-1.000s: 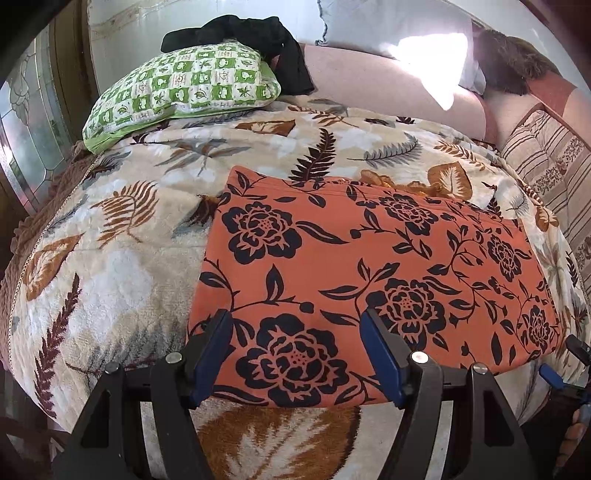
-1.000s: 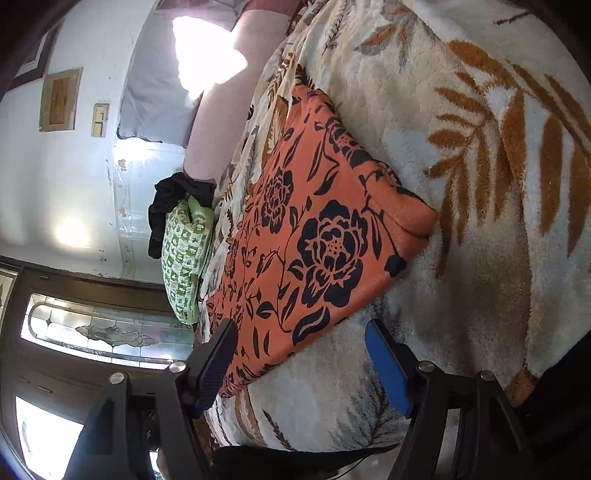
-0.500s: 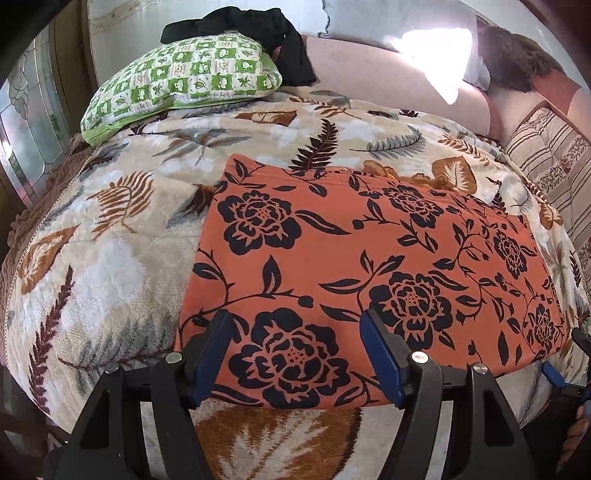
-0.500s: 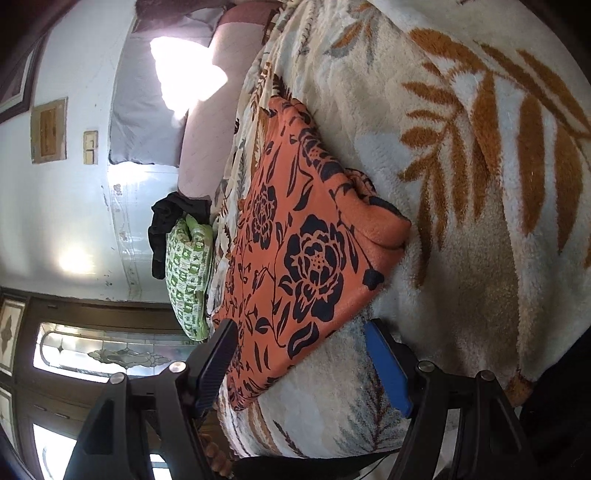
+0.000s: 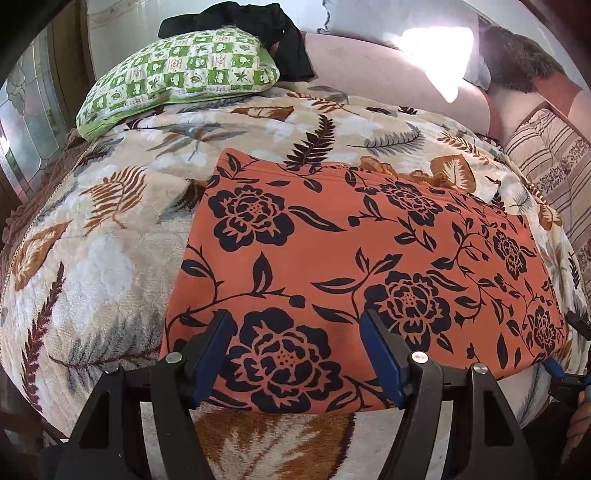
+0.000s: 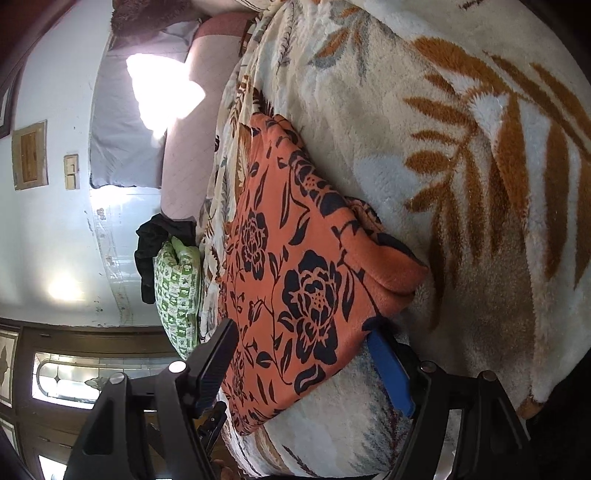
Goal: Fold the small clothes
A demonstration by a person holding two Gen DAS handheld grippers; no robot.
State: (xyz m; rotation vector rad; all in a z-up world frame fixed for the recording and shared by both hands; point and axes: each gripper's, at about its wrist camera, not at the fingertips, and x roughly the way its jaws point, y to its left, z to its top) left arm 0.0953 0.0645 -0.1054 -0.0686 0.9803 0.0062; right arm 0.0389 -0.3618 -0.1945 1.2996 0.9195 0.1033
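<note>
An orange cloth with black flowers [image 5: 332, 258] lies flat and folded on a leaf-patterned blanket [image 5: 92, 258]. My left gripper [image 5: 295, 354] is open, its blue-padded fingers over the cloth's near edge, left of the middle. In the right wrist view the same cloth [image 6: 295, 277] shows edge-on with its right corner doubled. My right gripper [image 6: 303, 350] is open around that corner: one finger is above the cloth, the blue-padded one [image 6: 388, 373] is beside it at the blanket. The right gripper's tips also show in the left wrist view at the far right [image 5: 561, 373].
A green checked pillow [image 5: 177, 70] with a black garment [image 5: 258, 18] on it lies at the bed's far left. A pink bolster [image 5: 388, 77] and a striped cushion [image 5: 554, 166] line the back and right. A stained-glass door [image 6: 92, 373] stands beyond the bed.
Both grippers have moved forward towards the cloth. The right gripper's open fingers have come around the cloth's right corner, which lay ahead of them before.
</note>
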